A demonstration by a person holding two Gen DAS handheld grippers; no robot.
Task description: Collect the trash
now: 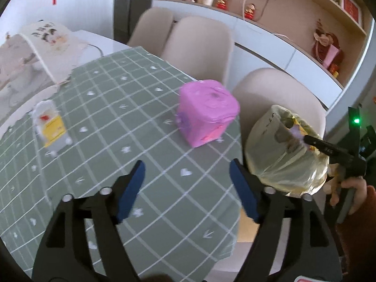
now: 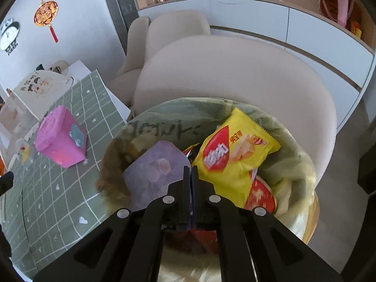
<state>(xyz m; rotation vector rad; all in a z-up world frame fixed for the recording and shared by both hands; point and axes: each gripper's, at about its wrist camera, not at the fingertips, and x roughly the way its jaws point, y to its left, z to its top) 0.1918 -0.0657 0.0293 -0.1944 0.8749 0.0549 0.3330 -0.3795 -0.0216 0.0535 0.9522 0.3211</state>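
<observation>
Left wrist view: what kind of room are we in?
Most likely a home dining room. A table under a green checked tablecloth has beige upholstered chairs pulled up to it, and a white sideboard along the wall carries red figurines and ornaments below open shelves.

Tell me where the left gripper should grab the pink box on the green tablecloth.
Come from above with the left gripper and close across the pink box on its two opposite upright sides. It stands upright, blocky and flat-walled, with bare cloth around it.
</observation>
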